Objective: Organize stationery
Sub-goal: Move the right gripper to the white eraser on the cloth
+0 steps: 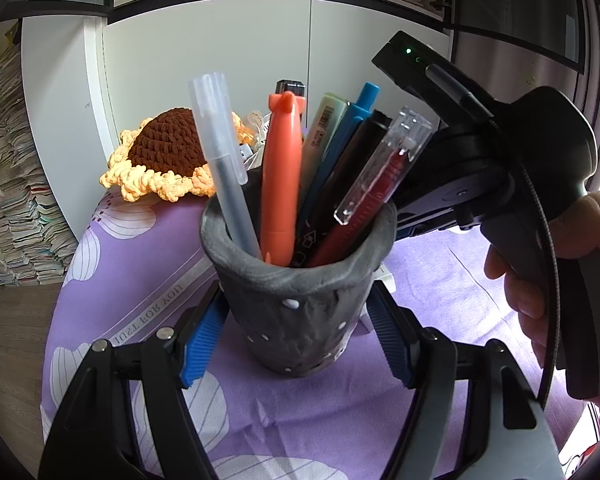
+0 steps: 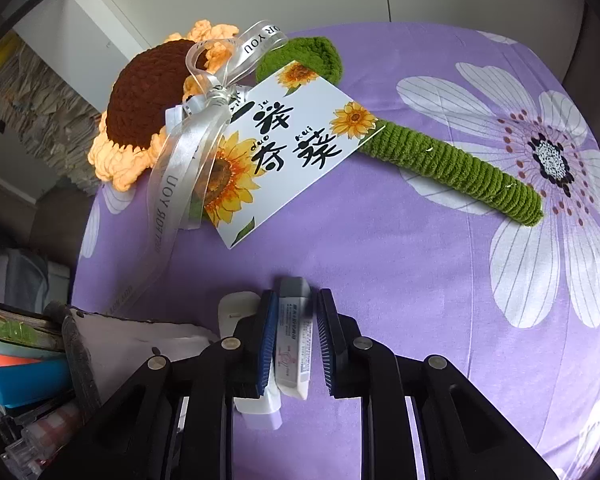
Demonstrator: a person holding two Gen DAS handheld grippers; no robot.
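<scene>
A dark grey clay pen cup (image 1: 296,312) stands on the purple flowered cloth (image 1: 140,280), holding several pens, among them an orange one (image 1: 280,184) and a clear-capped red one (image 1: 380,172). My left gripper (image 1: 296,344) is open with its blue pads on either side of the cup's lower part, a small gap on each side. My right gripper (image 2: 294,344) is open around a white eraser in a printed sleeve (image 2: 294,344) that lies on the cloth; a second white eraser (image 2: 240,308) lies just left. The cup's rim (image 2: 76,344) shows at the lower left of the right wrist view.
A crocheted sunflower (image 2: 148,96) with a green stem (image 2: 460,168), a silver ribbon and a sunflower card (image 2: 284,148) lies across the far side of the cloth. White cabinet doors (image 1: 260,60) stand behind. Stacks of paper (image 1: 8,184) fill the left.
</scene>
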